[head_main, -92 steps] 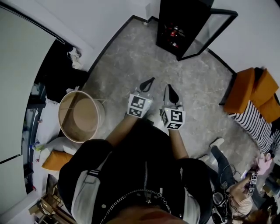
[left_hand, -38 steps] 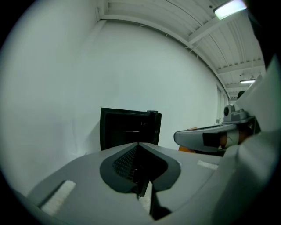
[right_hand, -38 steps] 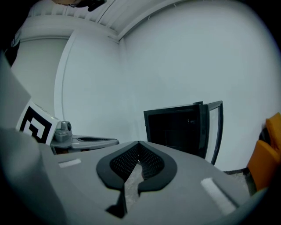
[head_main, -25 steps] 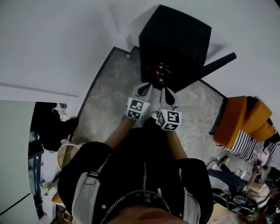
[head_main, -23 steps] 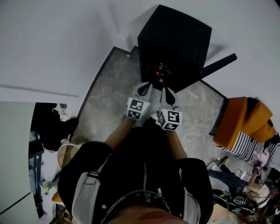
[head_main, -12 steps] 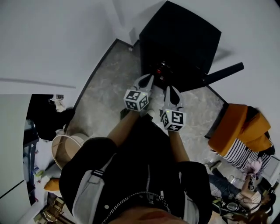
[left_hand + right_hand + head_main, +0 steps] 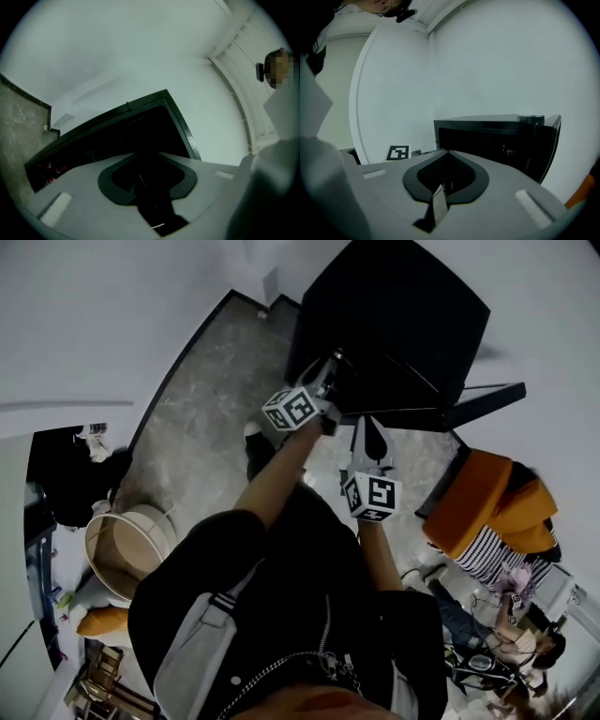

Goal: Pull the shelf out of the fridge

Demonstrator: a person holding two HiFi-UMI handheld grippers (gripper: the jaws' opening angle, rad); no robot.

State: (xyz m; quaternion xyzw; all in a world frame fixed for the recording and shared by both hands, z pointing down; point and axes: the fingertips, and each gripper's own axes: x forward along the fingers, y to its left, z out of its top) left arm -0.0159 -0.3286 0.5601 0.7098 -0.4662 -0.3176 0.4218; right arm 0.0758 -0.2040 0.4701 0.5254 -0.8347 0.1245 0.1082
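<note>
The black fridge fills the upper middle of the head view, with its door swung wide to the right. The shelf lies somewhere in the dark cavity, too dim to make out. The step in hand looks like the reach for that shelf's front edge. To do it well, the left gripper should go in level and close on the front rim near its middle. It should then draw straight outward so the shelf does not bind against the side walls. The small red items inside may tip if it jerks.

The left arm stretches forward to the fridge's open front. Its fingers have just been spreading, with nothing between them. The right gripper hangs lower in the frame, short of the opening, its fingers pressed together on nothing.
</note>
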